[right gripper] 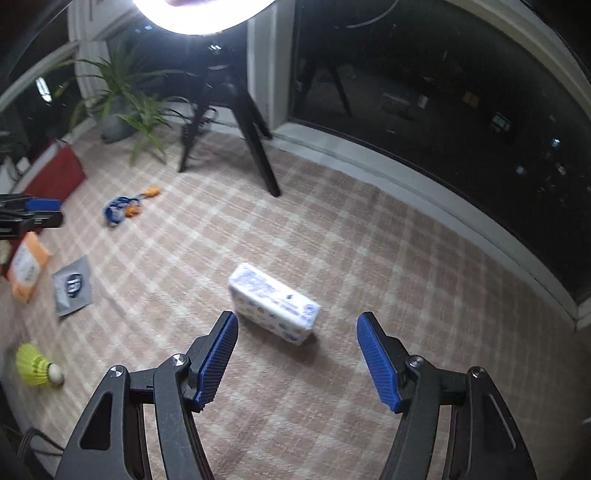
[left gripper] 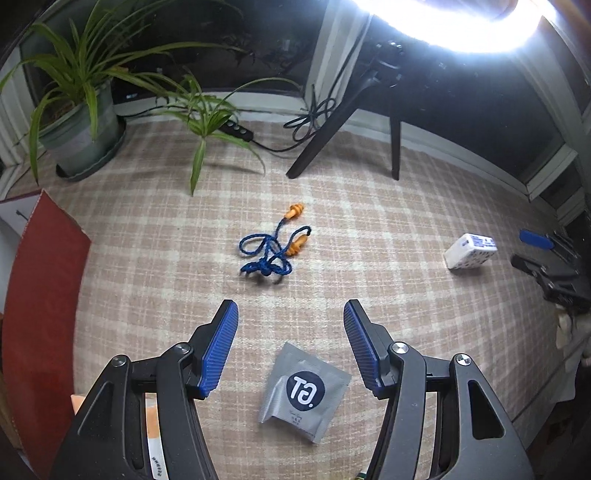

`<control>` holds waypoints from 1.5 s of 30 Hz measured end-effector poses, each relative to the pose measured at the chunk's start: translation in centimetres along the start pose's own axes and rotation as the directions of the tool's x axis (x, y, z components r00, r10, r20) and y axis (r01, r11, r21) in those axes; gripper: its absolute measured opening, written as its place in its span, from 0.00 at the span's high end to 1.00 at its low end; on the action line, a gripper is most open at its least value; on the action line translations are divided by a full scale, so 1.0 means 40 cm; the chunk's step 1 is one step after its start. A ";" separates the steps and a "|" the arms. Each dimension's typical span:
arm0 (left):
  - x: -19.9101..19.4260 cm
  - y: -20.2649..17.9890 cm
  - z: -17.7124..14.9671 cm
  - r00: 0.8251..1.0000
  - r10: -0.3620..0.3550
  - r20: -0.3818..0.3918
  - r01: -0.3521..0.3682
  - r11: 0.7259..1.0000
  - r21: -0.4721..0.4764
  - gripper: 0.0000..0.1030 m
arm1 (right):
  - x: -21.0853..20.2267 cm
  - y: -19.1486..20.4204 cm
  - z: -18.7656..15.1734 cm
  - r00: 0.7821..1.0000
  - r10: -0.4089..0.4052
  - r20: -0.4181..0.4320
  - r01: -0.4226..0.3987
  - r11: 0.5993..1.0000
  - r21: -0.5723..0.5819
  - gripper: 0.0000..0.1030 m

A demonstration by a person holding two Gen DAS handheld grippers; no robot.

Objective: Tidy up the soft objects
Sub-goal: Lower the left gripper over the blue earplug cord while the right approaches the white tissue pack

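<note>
Item 1: tissue pack, white wrapper with blue print, lying flat on the checked cloth of the table, just ahead of the right gripper and partly between its two blue pads. Jaws spread wide, holding nothing. Judged light and squashy, with a slick film wrapper; best taken across the short width at mid-length, with gentle pressure so it does not crumple or slip out.

Item 2: grey sachet, flat foil square with a dark round logo, lying on the cloth below and between the pads of the left gripper. Jaws open, empty. Judged very thin and light; hard to lift flat, so an edge or a raised corner is the likely hold.

Item 3: corded earplugs, two orange plugs on a tangled blue cord, mid-table, ahead of the left gripper and well apart from the tissue pack. Judged limp; taking the knotted bunch of cord should lift the whole thing.

Item 4: orange packet, beside the grey sachet at the left edge of the right view. Print unreadable.

Item 5: yellow shuttlecock, near the table's front left. Feather skirt probably crushes easily; the cork end is the safer hold.

Surroundings: red box at the left edge, potted plant, tripod carrying a ring light, dark window behind.
</note>
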State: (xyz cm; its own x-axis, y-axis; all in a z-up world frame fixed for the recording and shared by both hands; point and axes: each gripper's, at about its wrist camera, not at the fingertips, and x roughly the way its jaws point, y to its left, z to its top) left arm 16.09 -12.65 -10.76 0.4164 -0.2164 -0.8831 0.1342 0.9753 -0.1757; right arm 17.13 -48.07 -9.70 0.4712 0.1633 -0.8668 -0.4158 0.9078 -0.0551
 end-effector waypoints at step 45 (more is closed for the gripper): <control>0.158 -0.046 0.092 0.993 0.118 -0.015 -0.114 0.981 0.158 0.43 | 0.225 -0.051 0.067 0.941 0.323 -0.100 -0.312 0.944 0.110 0.44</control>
State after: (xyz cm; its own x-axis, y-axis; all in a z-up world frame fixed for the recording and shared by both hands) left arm 21.78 -15.98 -14.43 0.4156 -0.0994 -0.9041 0.2260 0.9741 -0.0032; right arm 24.30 -47.43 -16.07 0.2316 0.4078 -0.8832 -0.4537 0.8484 0.2728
